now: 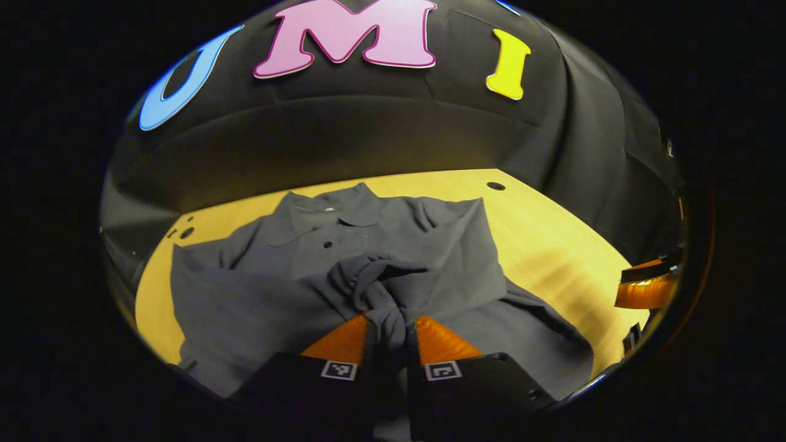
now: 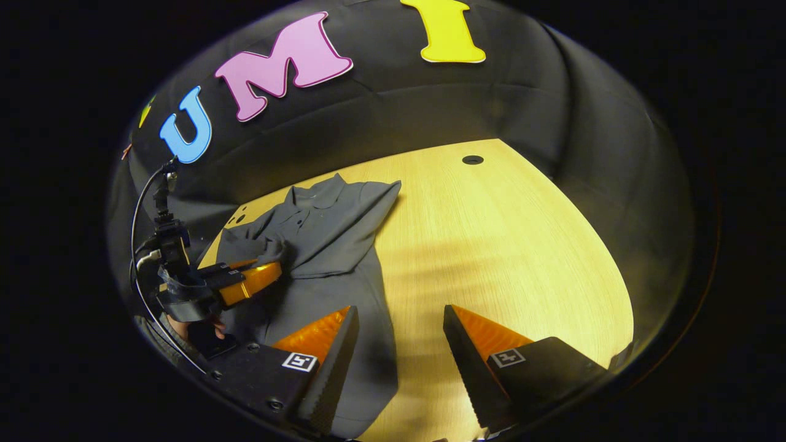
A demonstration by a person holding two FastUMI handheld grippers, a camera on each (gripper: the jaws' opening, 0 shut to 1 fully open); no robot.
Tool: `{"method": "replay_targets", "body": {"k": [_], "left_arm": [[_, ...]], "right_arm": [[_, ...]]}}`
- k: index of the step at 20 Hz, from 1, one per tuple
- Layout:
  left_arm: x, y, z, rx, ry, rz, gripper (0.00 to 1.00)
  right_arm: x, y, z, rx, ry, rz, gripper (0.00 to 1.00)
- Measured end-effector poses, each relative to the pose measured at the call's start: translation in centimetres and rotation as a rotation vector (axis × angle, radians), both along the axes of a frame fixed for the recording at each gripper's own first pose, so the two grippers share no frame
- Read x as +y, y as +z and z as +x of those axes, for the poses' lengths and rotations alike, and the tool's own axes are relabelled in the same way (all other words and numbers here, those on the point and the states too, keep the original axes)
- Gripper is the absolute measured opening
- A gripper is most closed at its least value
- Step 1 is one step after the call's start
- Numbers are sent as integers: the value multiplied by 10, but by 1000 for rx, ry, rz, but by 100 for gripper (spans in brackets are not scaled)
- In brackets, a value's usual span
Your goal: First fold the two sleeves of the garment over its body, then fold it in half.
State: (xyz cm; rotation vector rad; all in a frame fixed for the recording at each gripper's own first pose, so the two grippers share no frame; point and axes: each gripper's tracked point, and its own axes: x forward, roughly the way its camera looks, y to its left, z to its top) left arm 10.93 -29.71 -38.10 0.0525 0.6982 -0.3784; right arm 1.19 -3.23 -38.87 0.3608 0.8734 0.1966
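Grey cloth of the sleeve [image 1: 384, 288] was pinched between my left gripper [image 1: 390, 334] fingers, over the shirt [image 2: 331, 239] lying on the wooden table [image 2: 509, 245]. I judged it best laid flat across the chest. My right gripper [image 2: 396, 344] hung spread wide, holding nothing, beside the hem.

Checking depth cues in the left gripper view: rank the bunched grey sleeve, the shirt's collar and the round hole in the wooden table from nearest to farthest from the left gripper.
1. Bunched grey sleeve: pinched between the left gripper jaws.
2. Grey shirt's collar: straight ahead, up the garment.
3. Round hole in the light wooden table: beyond the collar, to the right.
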Motion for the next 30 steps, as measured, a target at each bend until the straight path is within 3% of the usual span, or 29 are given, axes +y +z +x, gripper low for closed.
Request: {"method": "replay_targets", "body": {"k": [3,4,5,6,8,14,21,26,30], "left_arm": [[-6,5,-5,-8,-15,-58,43],[-11,9,-10,-9,-31,-89,58],[-18,16,-14,-12,-58,-130,60],[-24,24,-19,-21,-85,-159,51],[-26,38,-27,-58,-131,-171,70],[14,64,-61,-117,-157,-140,92],[119,66,-110,-103,-83,-49,93],[194,60,-144,-70,-15,5,93],[245,46,-168,-16,34,45,94]], "right_arm": [[1,-1,-1,0,12,6,86],[2,-1,-1,1,15,6,86],[4,0,-2,0,18,6,86],[5,1,-3,-2,21,5,86],[11,4,-7,-5,28,5,86],[24,17,-29,-12,55,-12,87],[39,25,-89,32,81,-30,88],[49,18,-129,79,77,-60,96],[54,11,-151,115,47,-94,96]]}}
